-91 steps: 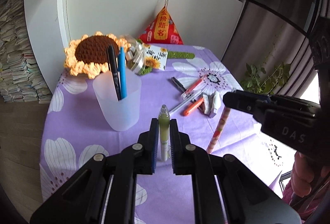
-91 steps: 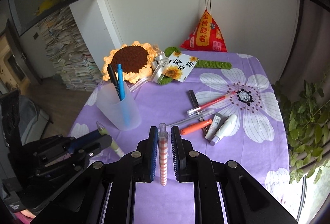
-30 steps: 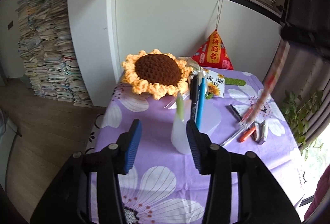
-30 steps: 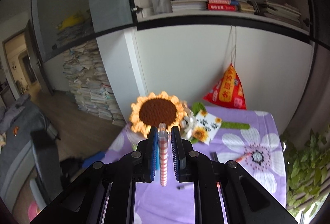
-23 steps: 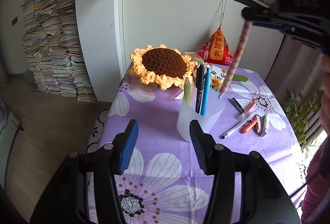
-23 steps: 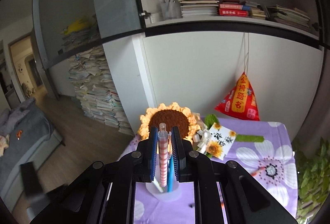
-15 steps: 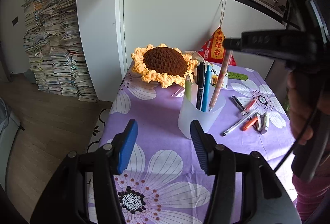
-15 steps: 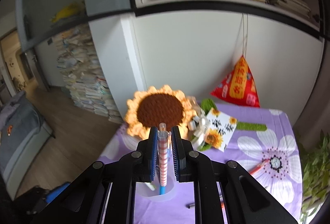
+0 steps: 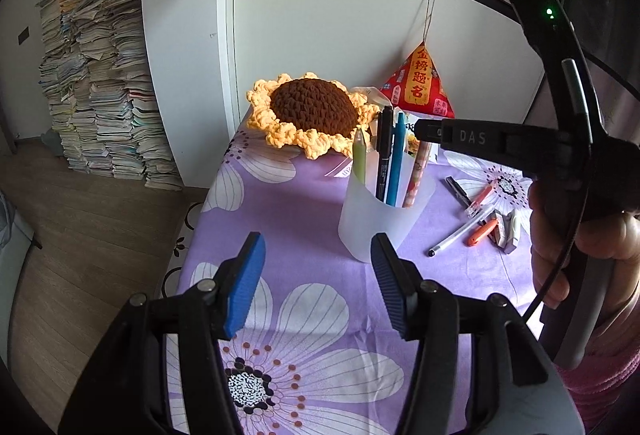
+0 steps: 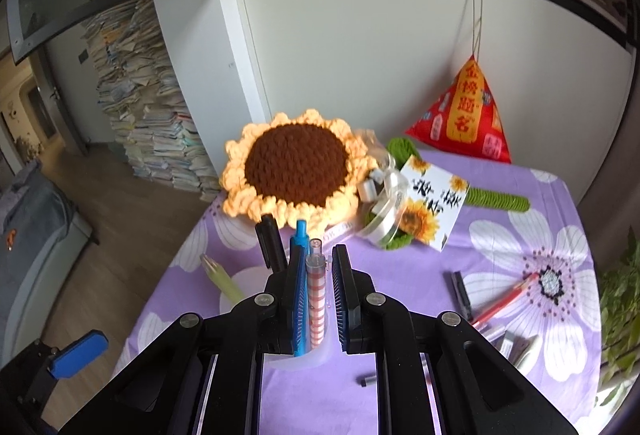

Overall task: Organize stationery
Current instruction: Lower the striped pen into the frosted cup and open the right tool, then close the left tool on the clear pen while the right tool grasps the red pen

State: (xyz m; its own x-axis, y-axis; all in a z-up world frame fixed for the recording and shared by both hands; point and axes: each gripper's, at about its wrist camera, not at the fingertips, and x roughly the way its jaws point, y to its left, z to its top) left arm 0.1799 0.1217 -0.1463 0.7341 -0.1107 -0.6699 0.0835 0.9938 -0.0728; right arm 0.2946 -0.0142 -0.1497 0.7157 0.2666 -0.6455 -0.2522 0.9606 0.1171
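1. The left gripper (image 9: 316, 283) hangs back with fingers apart and empty, the cup (image 9: 384, 211) ahead of it on the purple surface (image 9: 280, 219).
2. The right gripper (image 10: 320, 287) is clamped on the striped pen (image 10: 316, 299), held over the cup.
3. The pen's long axis stands nearly upright, its lower end already inside the cup beside the blue pen (image 9: 396, 163) (judging by the left view), so letting go looks like the next move.
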